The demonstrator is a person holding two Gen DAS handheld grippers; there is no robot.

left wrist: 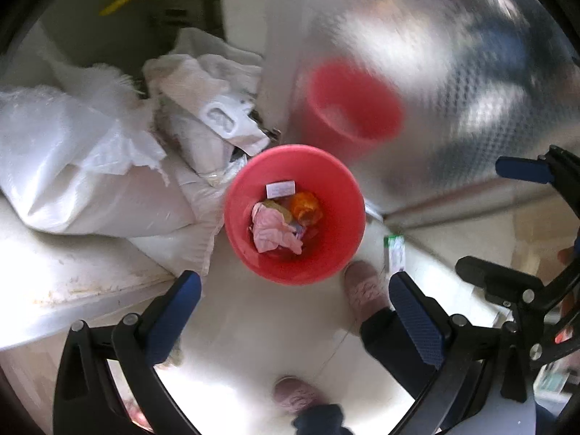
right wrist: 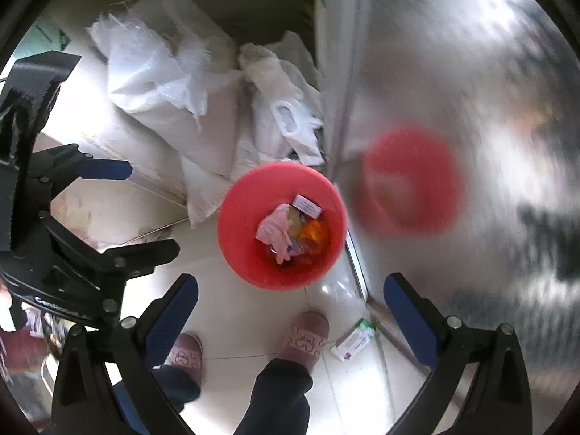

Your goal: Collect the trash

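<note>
I hold both the left hand-held gripper (left wrist: 295, 291) and right hand-held gripper (right wrist: 290, 290) spread wide and empty above the red bin (right wrist: 232, 232); pink tissue (right wrist: 273, 233) lies inside, a small carton (right wrist: 351, 340) on the floor beside it.

Red bin (left wrist: 294, 272); pink patterned slippers (right wrist: 304, 340); blue tool pads (right wrist: 409, 322).

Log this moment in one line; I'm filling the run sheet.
left hand-held gripper: open | right hand-held gripper: open | red bin: holds trash | small box: on floor
</note>
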